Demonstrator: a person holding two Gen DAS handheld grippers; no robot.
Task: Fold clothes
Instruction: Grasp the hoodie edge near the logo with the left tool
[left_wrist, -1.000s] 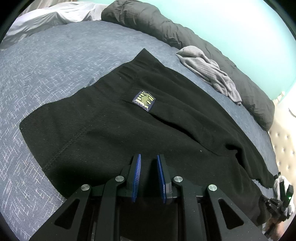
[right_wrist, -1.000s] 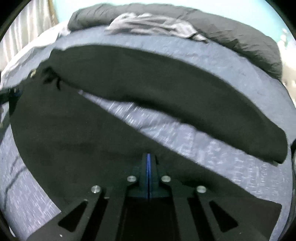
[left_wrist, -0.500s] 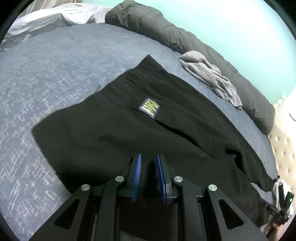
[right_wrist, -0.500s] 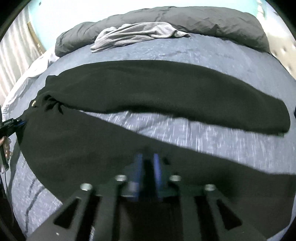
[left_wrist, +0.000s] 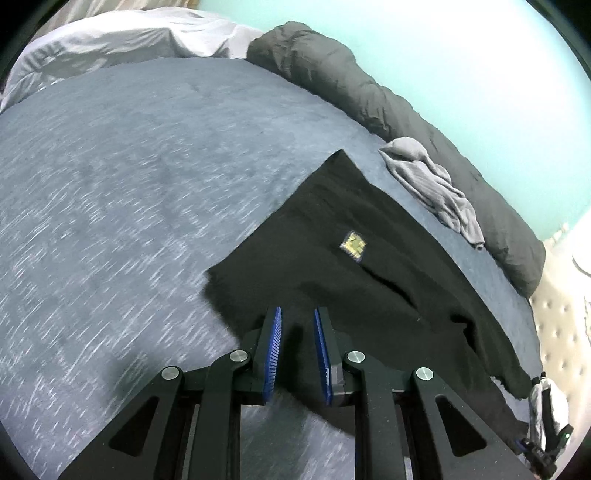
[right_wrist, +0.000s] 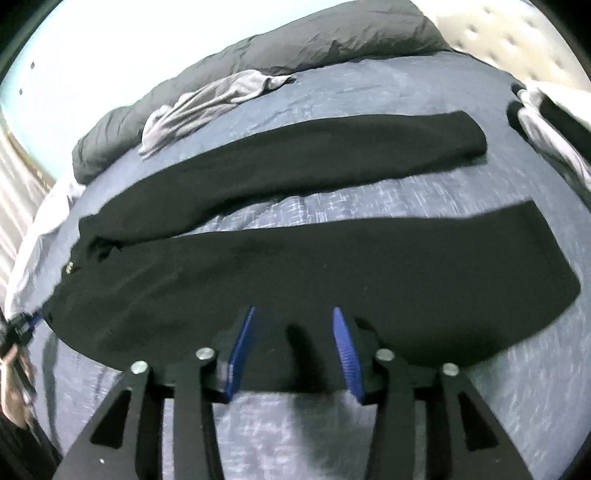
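Black trousers lie spread on the blue-grey bed cover, with a small yellow label near the waist. In the right wrist view the trousers show both legs lying flat, with a strip of cover between them. My left gripper hovers over the near waist edge, its blue pads a little apart with no cloth pinched. The jaws of my right gripper are opening over the near leg's edge, and nothing is pressed between the pads. The left gripper also shows by the waist.
A crumpled grey garment lies beyond the trousers against a dark grey duvet along the far wall. A white sheet is bunched at one end. A tufted headboard and more laundry are at the other end.
The right gripper went from shut to open and rolled, and the near trouser leg now lies flat. Both grippers have drawn back from the trousers, and more bare cover shows in the left view.
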